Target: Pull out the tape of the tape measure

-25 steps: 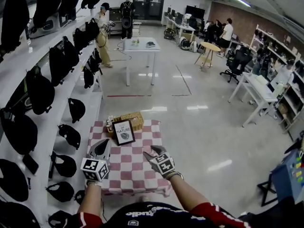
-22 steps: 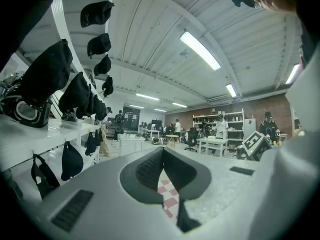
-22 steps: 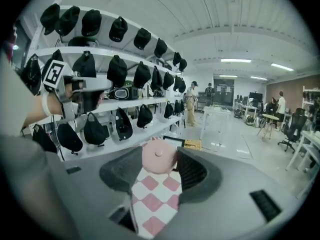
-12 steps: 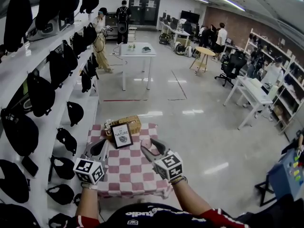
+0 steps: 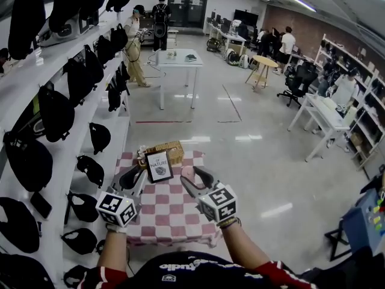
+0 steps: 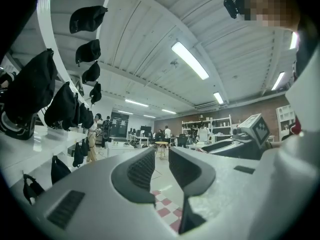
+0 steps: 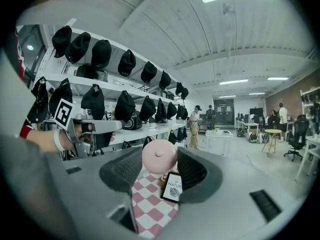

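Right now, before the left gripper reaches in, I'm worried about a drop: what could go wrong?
1. The round pink tape measure sits only at the tips of the right gripper's jaws, so a pull may twist it loose above the checked table.
2. No tape end shows, and the left gripper, empty with its jaws narrowly apart, may miss it.
3. The picture frame stands just ahead and could get knocked.

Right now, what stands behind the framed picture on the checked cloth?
A wicker basket stands just behind the framed picture, at the far edge of the checked cloth. The frame covers its front, and its contents cannot be seen.
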Available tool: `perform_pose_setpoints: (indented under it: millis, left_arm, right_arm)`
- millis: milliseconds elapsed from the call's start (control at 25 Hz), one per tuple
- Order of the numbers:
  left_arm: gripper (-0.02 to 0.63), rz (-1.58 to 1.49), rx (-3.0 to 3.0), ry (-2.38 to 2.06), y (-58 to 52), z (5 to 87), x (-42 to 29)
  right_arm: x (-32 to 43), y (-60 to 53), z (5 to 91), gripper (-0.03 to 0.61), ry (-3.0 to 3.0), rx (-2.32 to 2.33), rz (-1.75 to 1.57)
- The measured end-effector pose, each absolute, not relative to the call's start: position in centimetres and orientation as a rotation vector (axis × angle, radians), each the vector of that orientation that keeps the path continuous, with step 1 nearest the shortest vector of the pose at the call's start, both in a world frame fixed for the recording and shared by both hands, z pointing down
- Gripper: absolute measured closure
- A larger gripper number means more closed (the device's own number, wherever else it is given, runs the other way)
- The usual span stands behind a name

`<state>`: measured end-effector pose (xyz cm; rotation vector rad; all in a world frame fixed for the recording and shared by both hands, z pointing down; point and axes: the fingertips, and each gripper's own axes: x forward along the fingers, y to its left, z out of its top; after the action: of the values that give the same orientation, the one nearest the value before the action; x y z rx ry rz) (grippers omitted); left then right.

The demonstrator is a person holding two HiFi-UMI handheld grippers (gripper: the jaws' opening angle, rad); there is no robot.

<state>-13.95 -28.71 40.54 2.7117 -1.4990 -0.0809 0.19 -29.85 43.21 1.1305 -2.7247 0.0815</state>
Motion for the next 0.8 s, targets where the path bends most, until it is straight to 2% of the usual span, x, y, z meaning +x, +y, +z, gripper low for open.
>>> perform_pose_setpoints:
  millis: [800]
  left_arm:
    - [0.537, -0.004, 2.912, -1.207, -28.1, 40.4, -7.4]
  right_arm:
    - [-3.4, -27.9, 41.7, 0.357, -2.762, 0.94, 0.01]
